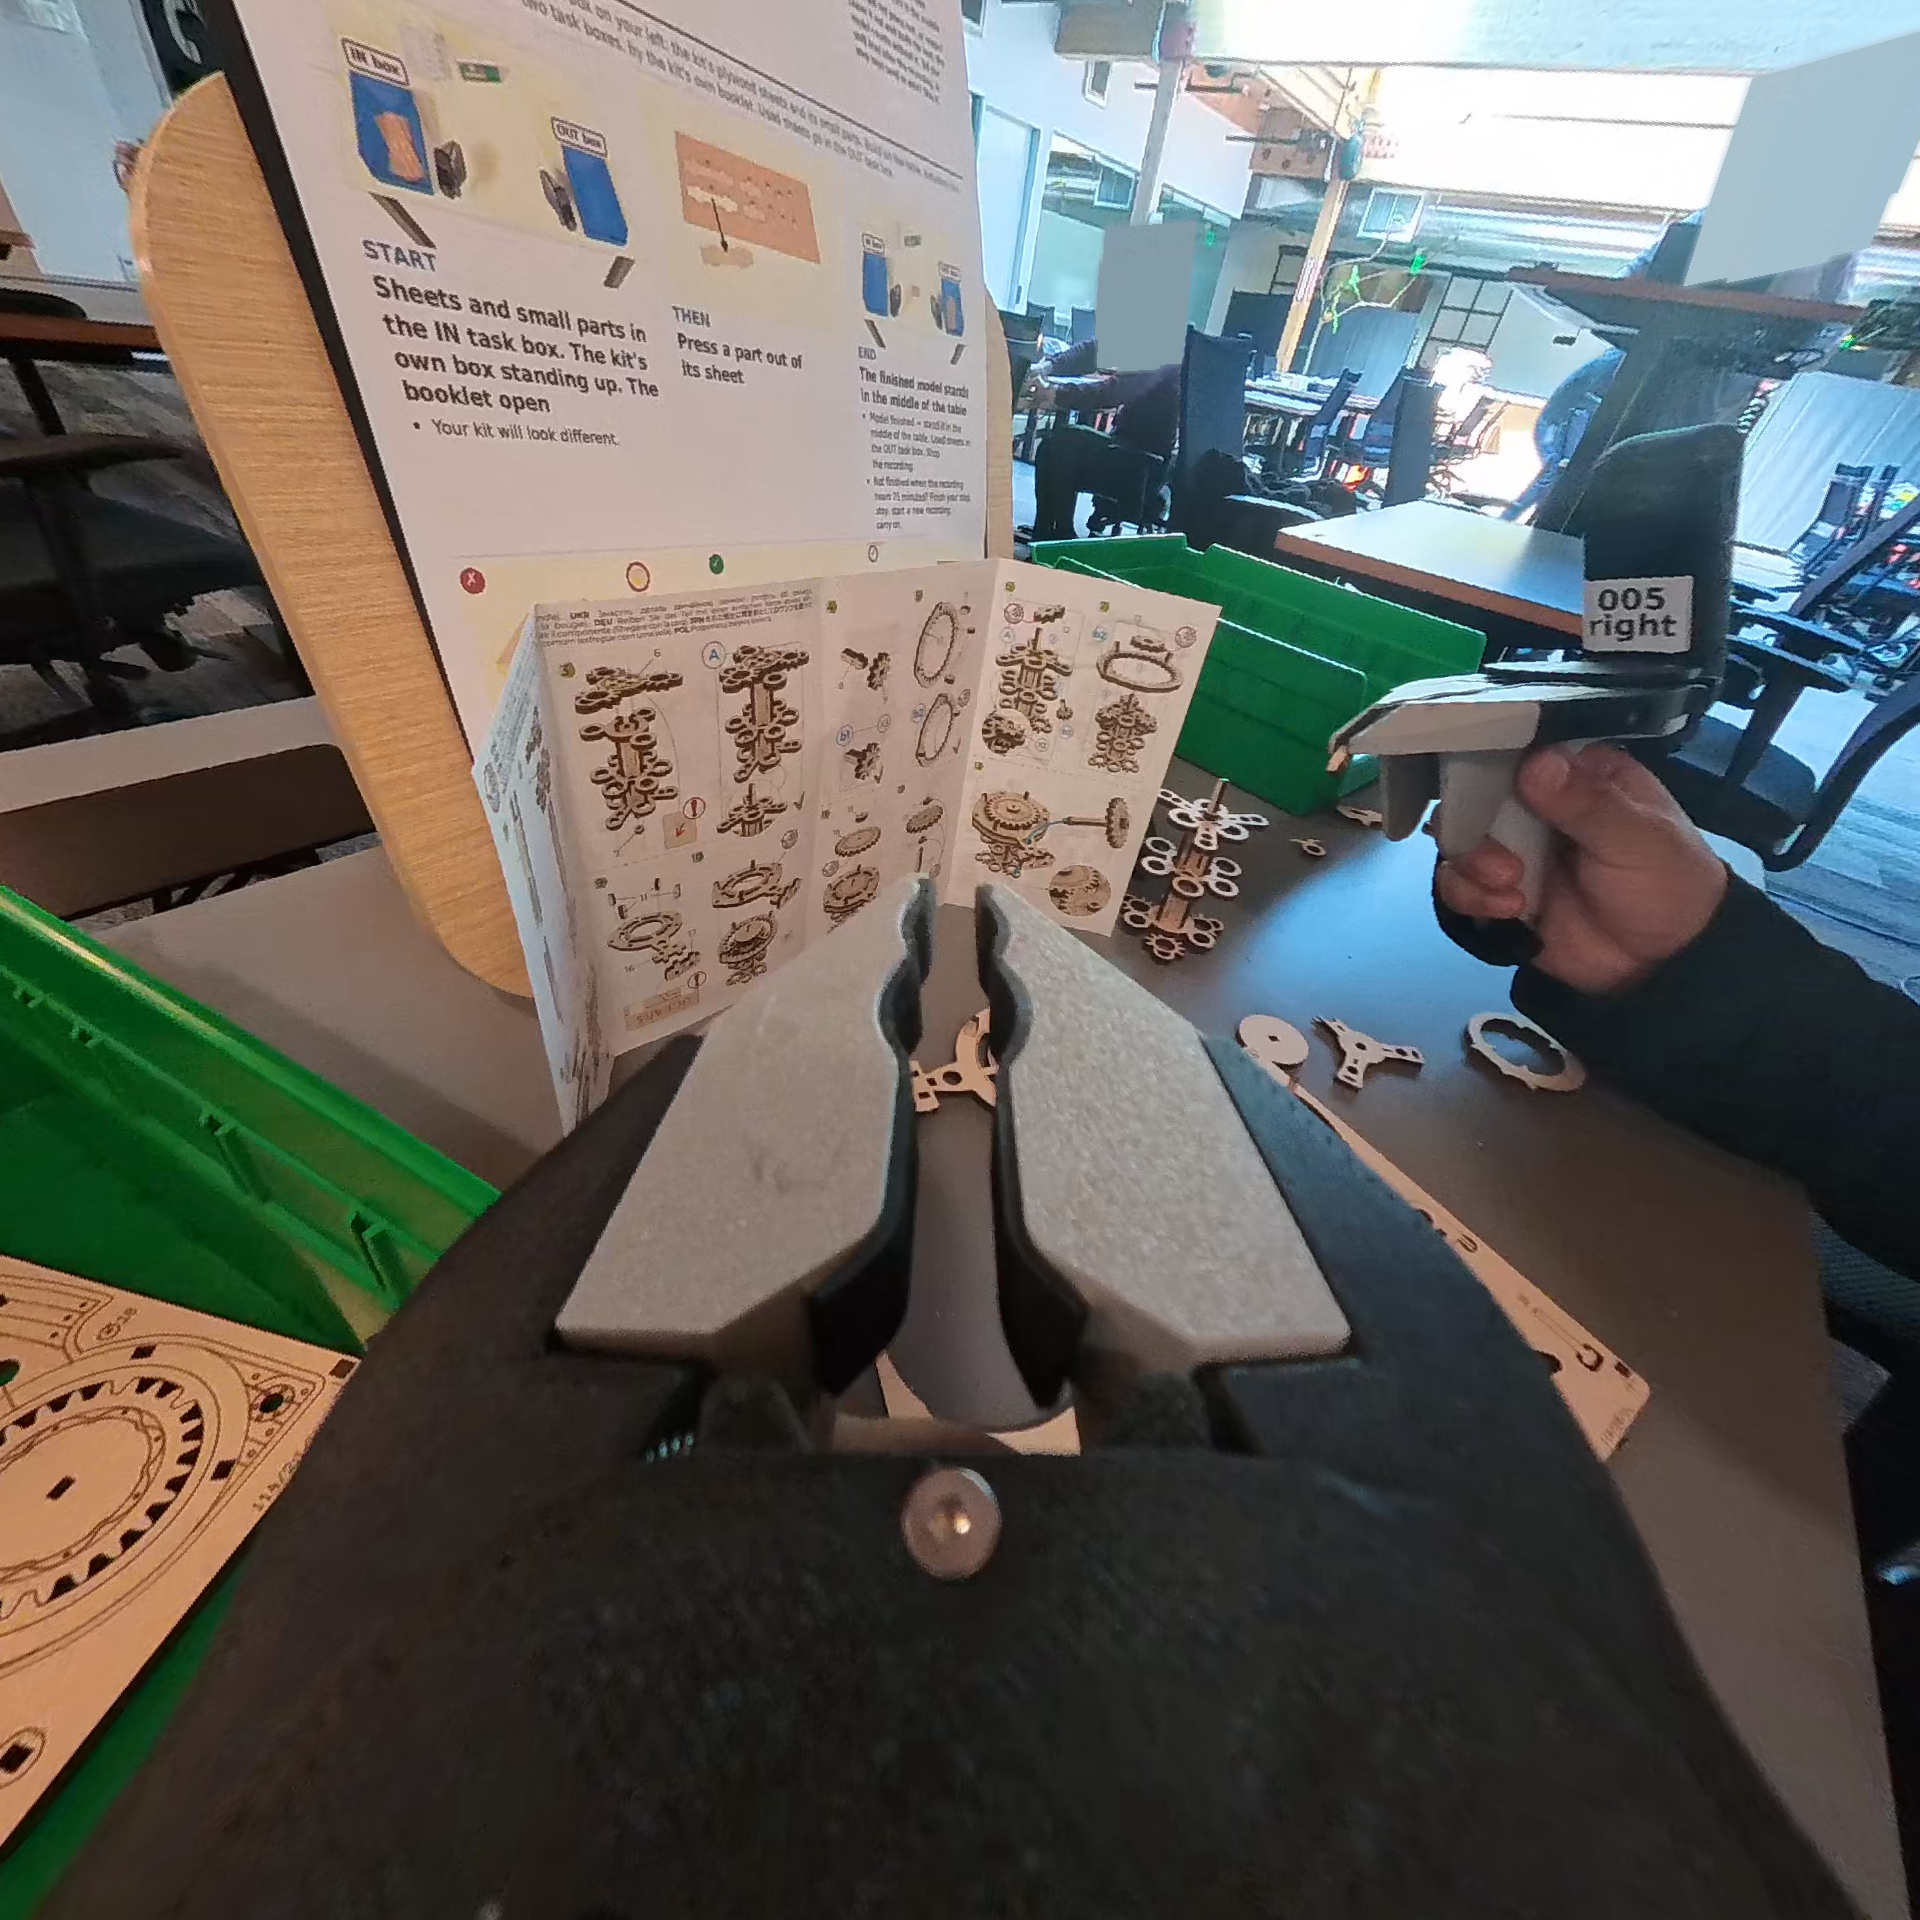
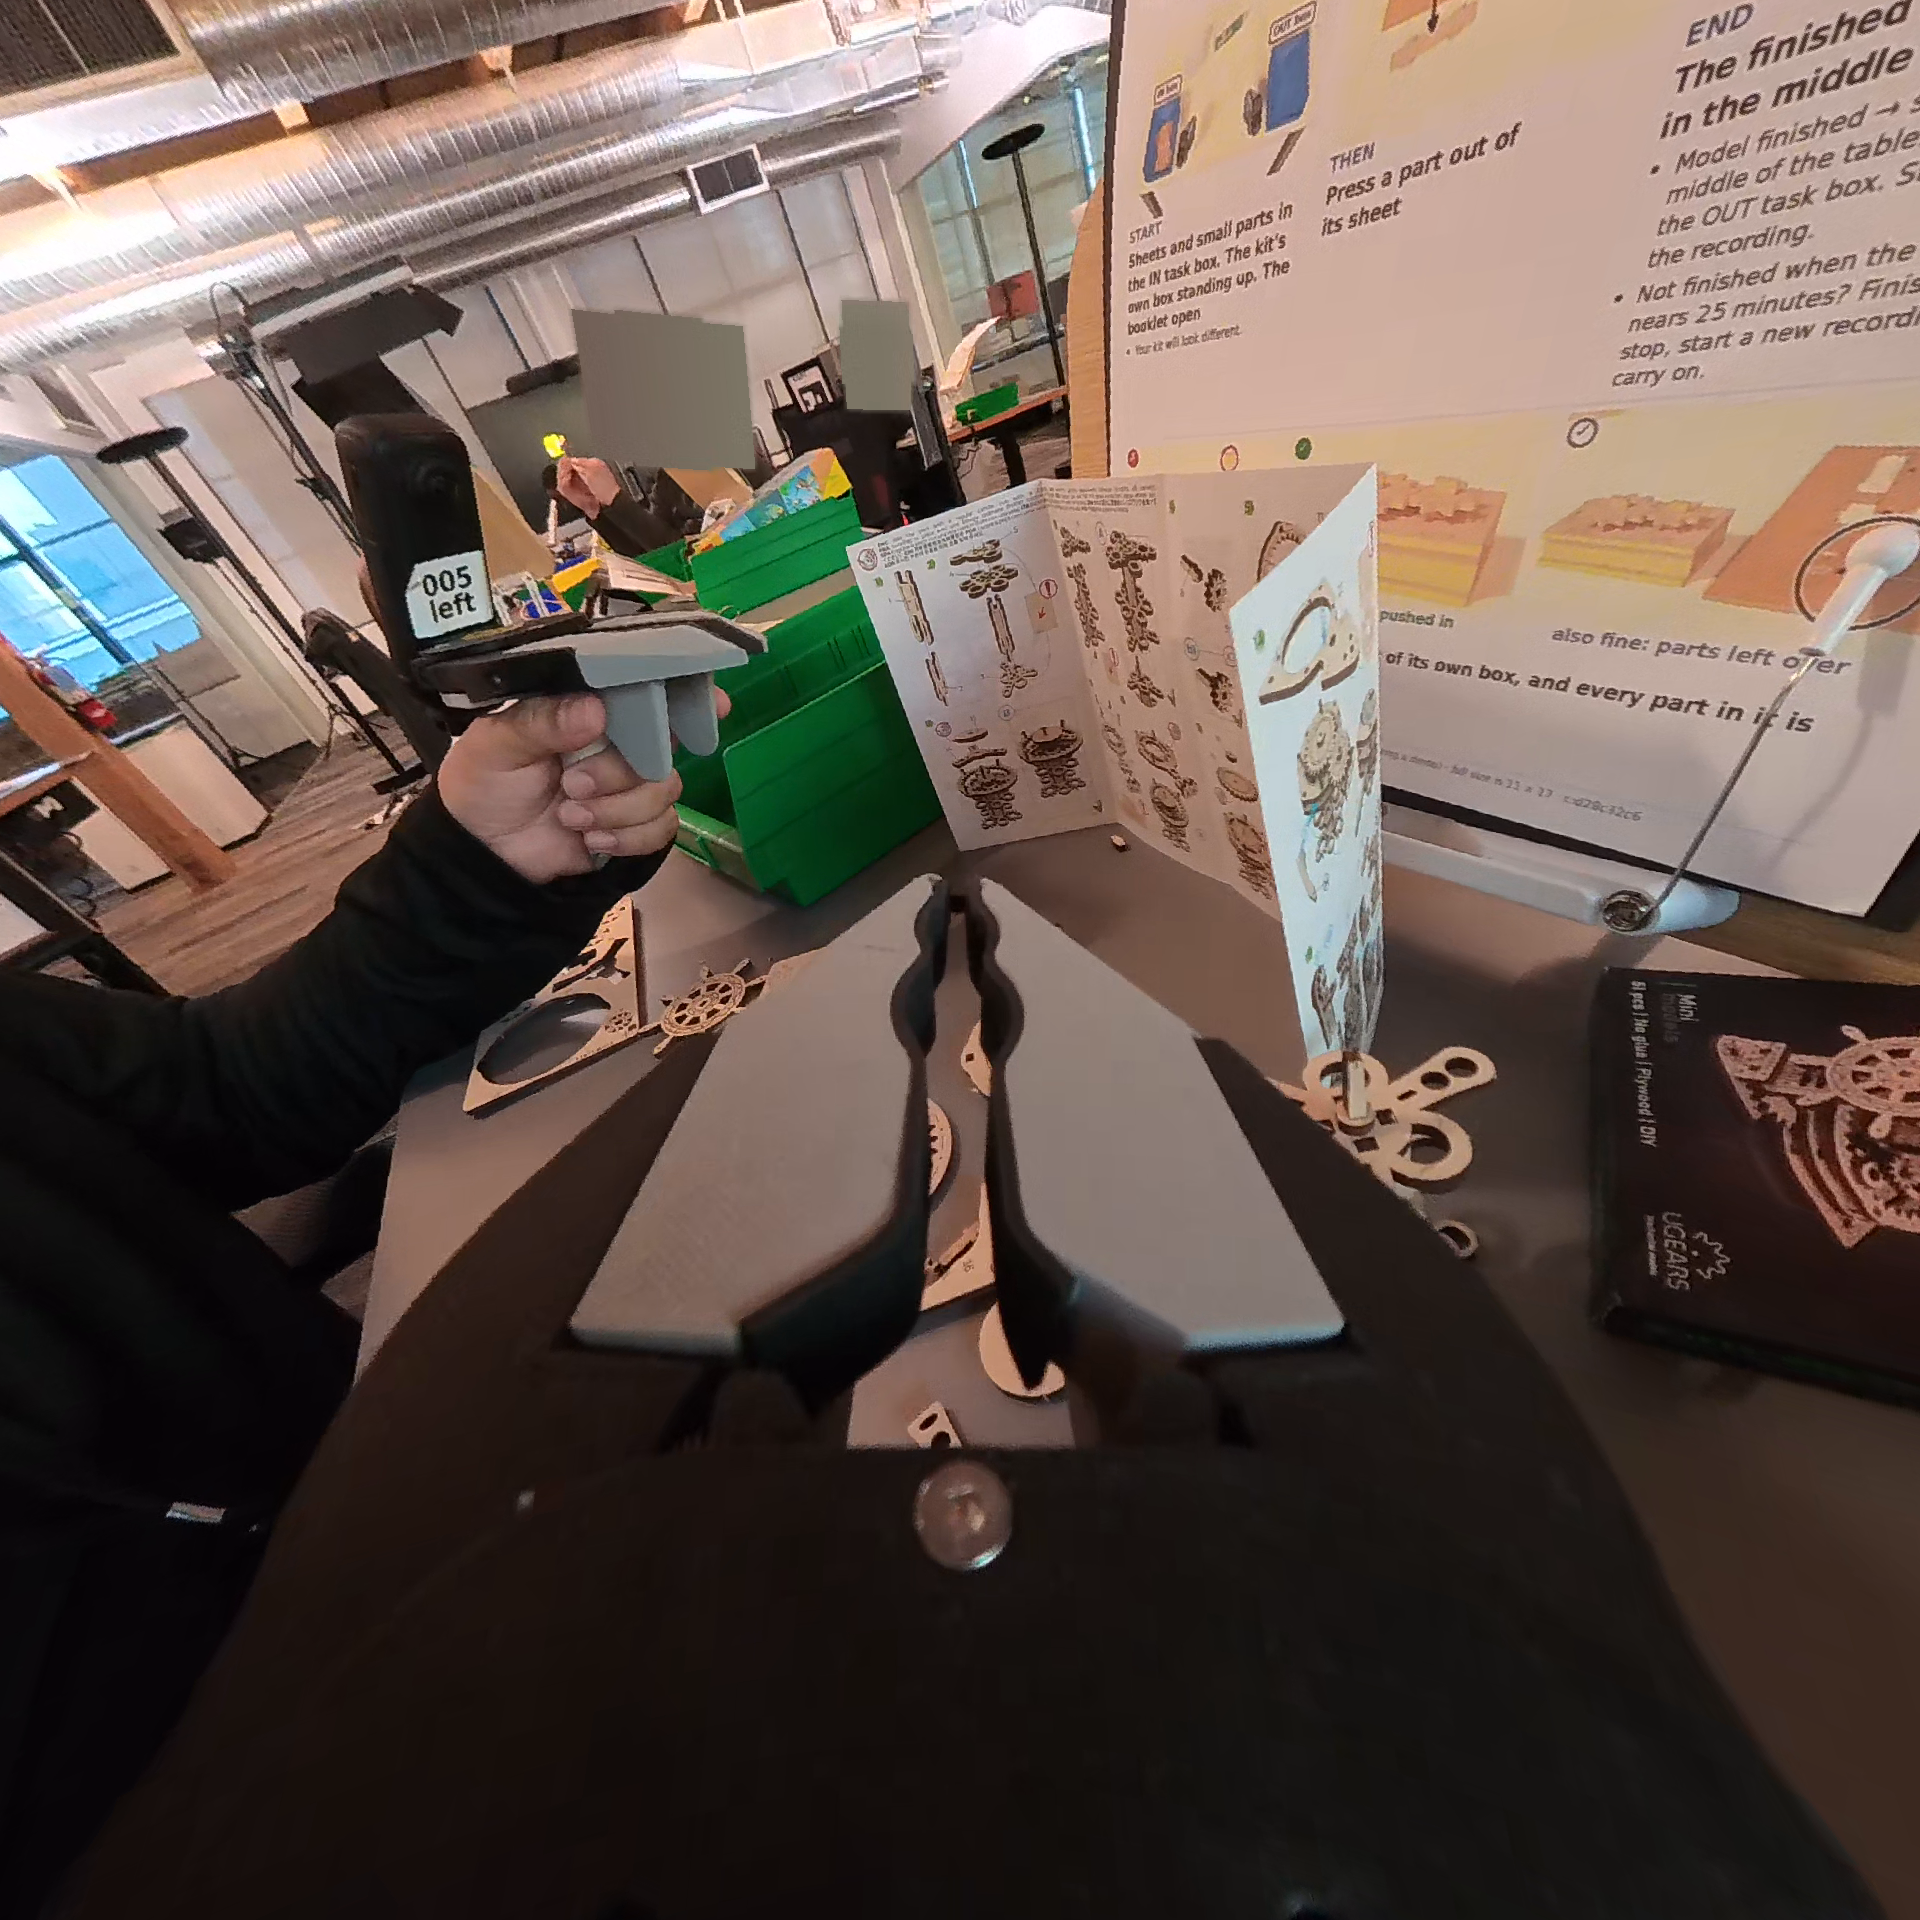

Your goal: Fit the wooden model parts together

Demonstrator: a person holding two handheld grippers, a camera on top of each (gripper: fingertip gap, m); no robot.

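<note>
Half-built wooden model (image 1: 1190, 873) upright near table's far edge; loose flat parts (image 1: 1361, 1049) and a punched sheet (image 1: 1507, 1309) lie nearer.

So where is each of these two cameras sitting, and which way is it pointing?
Left wrist view: rides the left hand-held gripper, looking forward over the table at the folded booklet; the right hand-held gripper and its hand show to the right.
Right wrist view: rides the right hand-held gripper, facing the booklet; the left hand-held gripper and sleeve show to the left.
Shared: booklet, instruction board, green bins, each other's gripper.
</note>
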